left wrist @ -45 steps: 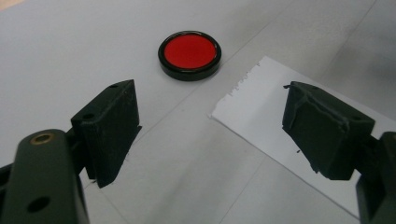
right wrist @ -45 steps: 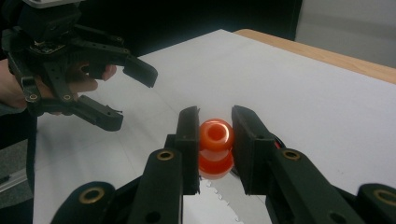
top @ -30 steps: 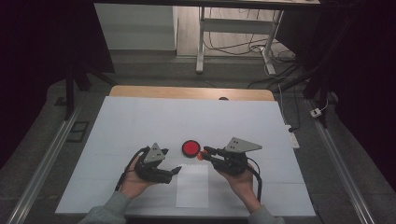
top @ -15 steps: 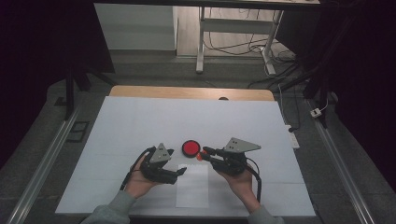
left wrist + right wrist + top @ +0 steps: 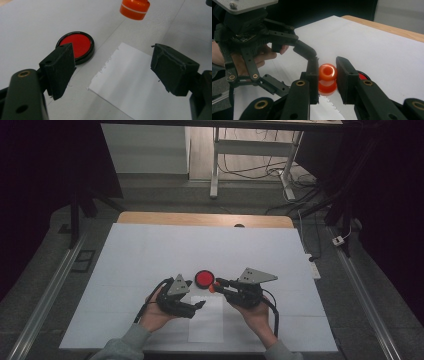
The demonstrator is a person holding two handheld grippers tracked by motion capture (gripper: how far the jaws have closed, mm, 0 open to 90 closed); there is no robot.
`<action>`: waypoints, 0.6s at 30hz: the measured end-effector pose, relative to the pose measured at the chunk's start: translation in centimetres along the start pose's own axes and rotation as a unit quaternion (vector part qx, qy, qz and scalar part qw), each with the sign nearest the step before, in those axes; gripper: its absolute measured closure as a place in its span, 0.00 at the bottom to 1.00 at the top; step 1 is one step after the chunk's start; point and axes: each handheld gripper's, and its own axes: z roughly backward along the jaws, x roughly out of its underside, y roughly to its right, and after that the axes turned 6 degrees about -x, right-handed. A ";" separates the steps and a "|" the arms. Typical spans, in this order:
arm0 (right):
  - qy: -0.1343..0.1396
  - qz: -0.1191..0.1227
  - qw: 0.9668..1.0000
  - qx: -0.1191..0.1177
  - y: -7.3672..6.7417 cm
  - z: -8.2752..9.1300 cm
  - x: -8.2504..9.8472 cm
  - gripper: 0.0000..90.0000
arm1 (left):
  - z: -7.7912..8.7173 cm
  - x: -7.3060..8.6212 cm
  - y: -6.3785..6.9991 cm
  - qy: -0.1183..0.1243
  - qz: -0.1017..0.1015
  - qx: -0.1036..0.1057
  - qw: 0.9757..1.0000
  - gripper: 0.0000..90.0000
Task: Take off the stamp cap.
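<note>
white matte table (image 5: 150, 250) | right hand-held gripper (image 5: 327, 72) clamps glossy orange stamp (image 5: 327, 78) | left hand-held gripper (image 5: 112, 67) agape over torn-edged paper (image 5: 132, 87)

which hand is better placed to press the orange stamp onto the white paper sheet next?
Right, probably. The right gripper is already shut on the small orange plastic stamp, just above the white paper sheet. The left gripper has open jaws, holding nothing, beside the round red ink pad.

Glossy orange plastic stamp (image 5: 327, 78); matt white paper sheet (image 5: 140, 85), torn edge rough.
</note>
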 end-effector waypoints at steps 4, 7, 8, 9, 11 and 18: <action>0.001 0.000 1.000 0.000 0.0 0.0 0.0 0.81 | -0.2 -0.2 0.2 0.001 -0.003 0.001 1.000 0.22; 0.000 0.000 1.000 0.000 0.0 0.0 0.0 0.81 | -0.3 -0.3 0.3 0.003 -0.003 0.002 1.000 0.22; 0.000 0.000 1.000 0.000 -0.1 0.0 0.0 0.81 | -0.3 -0.4 0.4 0.002 -0.004 0.002 1.000 0.22; 0.000 0.000 1.000 -0.001 -0.1 0.0 0.0 0.81 | -0.4 -0.4 0.4 0.001 -0.005 0.002 1.000 0.22; 0.000 0.000 1.000 -0.001 -0.1 0.0 0.0 0.81 | -0.5 -0.5 0.6 0.002 -0.006 0.002 1.000 0.22; 0.003 0.000 1.000 -0.001 -0.1 0.1 -0.1 0.81 | -0.8 -1.0 1.1 0.005 -0.014 0.002 1.000 0.23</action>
